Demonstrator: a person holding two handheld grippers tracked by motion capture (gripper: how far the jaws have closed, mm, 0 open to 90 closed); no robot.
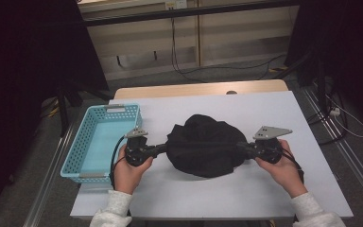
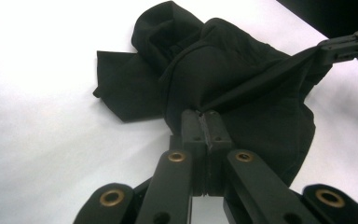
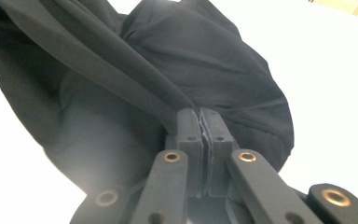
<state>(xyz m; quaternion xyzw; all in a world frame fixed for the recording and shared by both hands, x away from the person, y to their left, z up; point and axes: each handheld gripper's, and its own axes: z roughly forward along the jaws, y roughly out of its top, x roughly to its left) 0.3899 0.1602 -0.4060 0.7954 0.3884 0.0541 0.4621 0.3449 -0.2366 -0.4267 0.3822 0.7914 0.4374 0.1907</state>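
Black cloth (image 1: 203, 146) lay bunched at the centre of the white worktop (image 1: 274, 113), stretched between two tools. At nine o'clock the left tool (image 1: 163, 148) was pressed together on one edge; at three o'clock the right tool (image 1: 240, 146) pinched the opposite edge. A turquoise basket (image 1: 75, 156) sat beyond the left tool. How deep each pinch went was hard to tell; a shallow bite could let the fabric slip free under tension.
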